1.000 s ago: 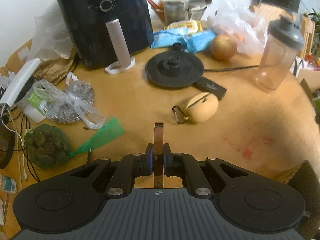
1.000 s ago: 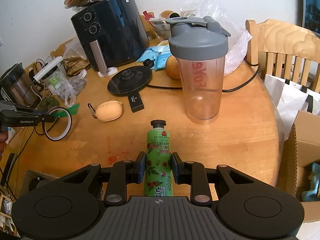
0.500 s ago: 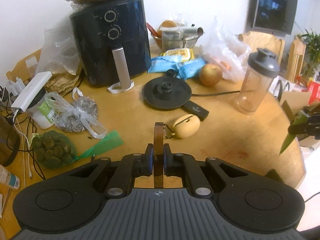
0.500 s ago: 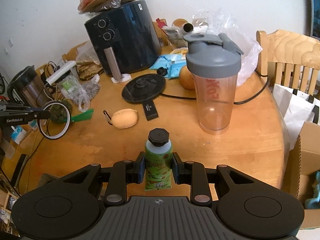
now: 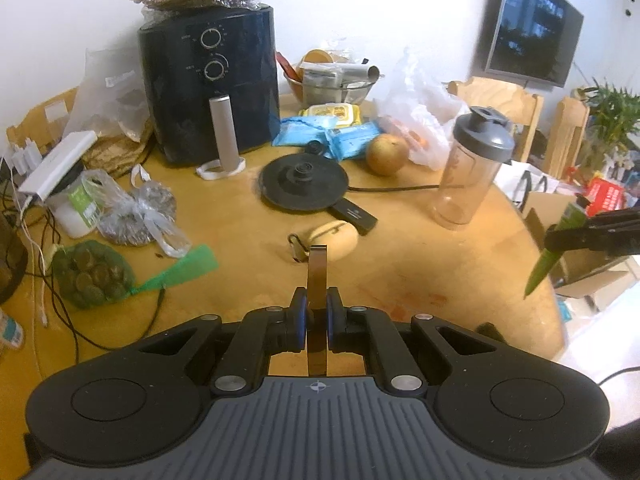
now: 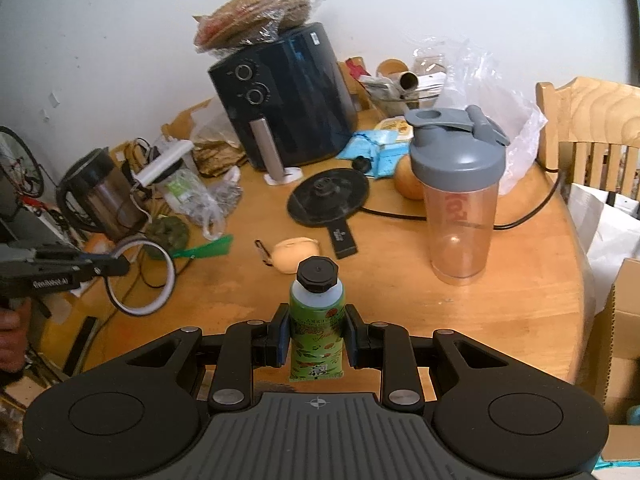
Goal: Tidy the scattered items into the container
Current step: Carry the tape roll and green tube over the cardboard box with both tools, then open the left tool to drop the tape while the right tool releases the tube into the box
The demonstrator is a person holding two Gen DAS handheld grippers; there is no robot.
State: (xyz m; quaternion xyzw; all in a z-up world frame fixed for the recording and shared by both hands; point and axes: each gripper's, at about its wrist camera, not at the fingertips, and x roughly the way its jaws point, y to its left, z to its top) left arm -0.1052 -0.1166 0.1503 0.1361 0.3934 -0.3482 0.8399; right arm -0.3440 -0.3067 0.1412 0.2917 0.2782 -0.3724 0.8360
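My left gripper (image 5: 317, 316) is shut on a thin roll of tape (image 5: 317, 276), seen edge-on and held above the round wooden table (image 5: 440, 280). The right wrist view shows that same ring (image 6: 142, 278) hanging from the left gripper (image 6: 116, 266) at the left. Between the pads of my right gripper (image 6: 317, 334) sits a green tube with a black cap (image 6: 316, 320), cap pointing away, lifted off the table. From the left wrist view the tube (image 5: 556, 248) hangs tilted at the right edge. An open cardboard box (image 6: 624, 320) stands beside the table on the right.
On the table lie a tan pouch with a carabiner (image 5: 335, 240), a black kettle base (image 5: 304, 180), a grey-lidded shaker bottle (image 6: 460, 208), a black air fryer (image 5: 212, 80), a green net bag (image 5: 90, 276) and plastic bags. A wooden chair (image 6: 592, 120) stands at the right.
Both grippers have risen and pulled back from the table with their loads. The green tube has tipped so its cap faces more toward the camera. The right gripper has come into the left wrist view.
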